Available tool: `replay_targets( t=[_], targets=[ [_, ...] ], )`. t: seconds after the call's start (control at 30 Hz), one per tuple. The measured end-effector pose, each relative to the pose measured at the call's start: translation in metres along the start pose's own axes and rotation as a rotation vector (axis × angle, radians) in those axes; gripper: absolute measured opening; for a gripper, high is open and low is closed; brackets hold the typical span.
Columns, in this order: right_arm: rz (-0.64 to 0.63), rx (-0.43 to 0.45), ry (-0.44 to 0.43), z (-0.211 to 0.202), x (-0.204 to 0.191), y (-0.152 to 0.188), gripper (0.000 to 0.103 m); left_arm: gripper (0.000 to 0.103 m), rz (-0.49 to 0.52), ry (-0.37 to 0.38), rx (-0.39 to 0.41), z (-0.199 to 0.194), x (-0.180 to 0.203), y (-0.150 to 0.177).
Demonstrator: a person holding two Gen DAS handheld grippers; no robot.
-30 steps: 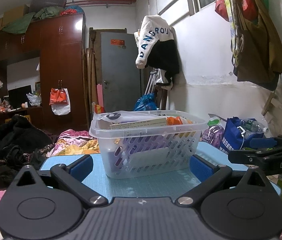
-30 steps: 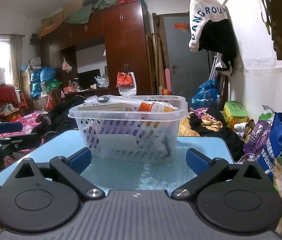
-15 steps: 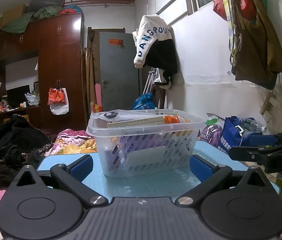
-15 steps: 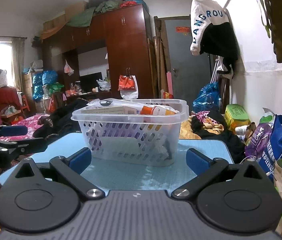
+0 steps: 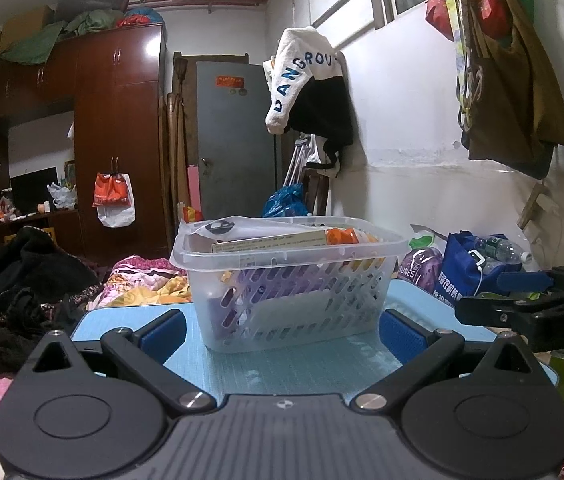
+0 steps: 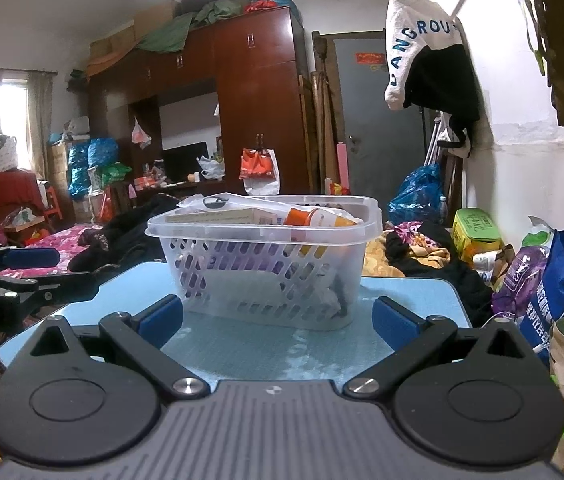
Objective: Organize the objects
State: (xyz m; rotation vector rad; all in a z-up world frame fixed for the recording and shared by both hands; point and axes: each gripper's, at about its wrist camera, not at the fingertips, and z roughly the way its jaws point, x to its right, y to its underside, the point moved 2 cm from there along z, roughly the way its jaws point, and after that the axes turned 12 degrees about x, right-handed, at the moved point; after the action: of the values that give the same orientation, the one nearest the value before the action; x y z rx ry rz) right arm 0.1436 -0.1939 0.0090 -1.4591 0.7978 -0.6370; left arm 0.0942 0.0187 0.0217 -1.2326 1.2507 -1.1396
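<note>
A clear plastic basket (image 5: 289,304) stands on a light blue table (image 5: 305,368). It also shows in the right wrist view (image 6: 266,280). It holds a flat box (image 5: 270,242), an orange tube (image 6: 313,218) and a clear bag; the items lower down are hard to make out. My left gripper (image 5: 282,332) is open and empty, just in front of the basket. My right gripper (image 6: 278,320) is open and empty, also in front of the basket. Each gripper shows at the edge of the other's view.
A bed with dark clothes (image 5: 22,276) lies left of the table. Blue and purple bags (image 5: 477,264) stand at the right by the wall. A wooden wardrobe (image 5: 118,140) and a grey door (image 5: 234,140) are behind. A jacket (image 5: 309,92) hangs on the wall.
Both grippers have drawn back and shifted slightly; the basket sits a little lower and further left in the left view. Both stay open and empty.
</note>
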Motion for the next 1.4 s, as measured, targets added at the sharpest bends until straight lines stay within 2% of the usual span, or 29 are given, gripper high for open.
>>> replay_targets(
  t=[0.47,1.4],
  targets=[
    [0.022,0.0,-0.038,0.0003,0.0037,0.0006,0.103,0.103,-0.001,0.009,-0.001,0.0007,0.0005,0.0001],
    [0.007,-0.012,-0.035,0.0023,0.0018,0.004,0.103,0.103,0.003,0.024,-0.006,0.0015,0.0029,0.0024]
  ],
)
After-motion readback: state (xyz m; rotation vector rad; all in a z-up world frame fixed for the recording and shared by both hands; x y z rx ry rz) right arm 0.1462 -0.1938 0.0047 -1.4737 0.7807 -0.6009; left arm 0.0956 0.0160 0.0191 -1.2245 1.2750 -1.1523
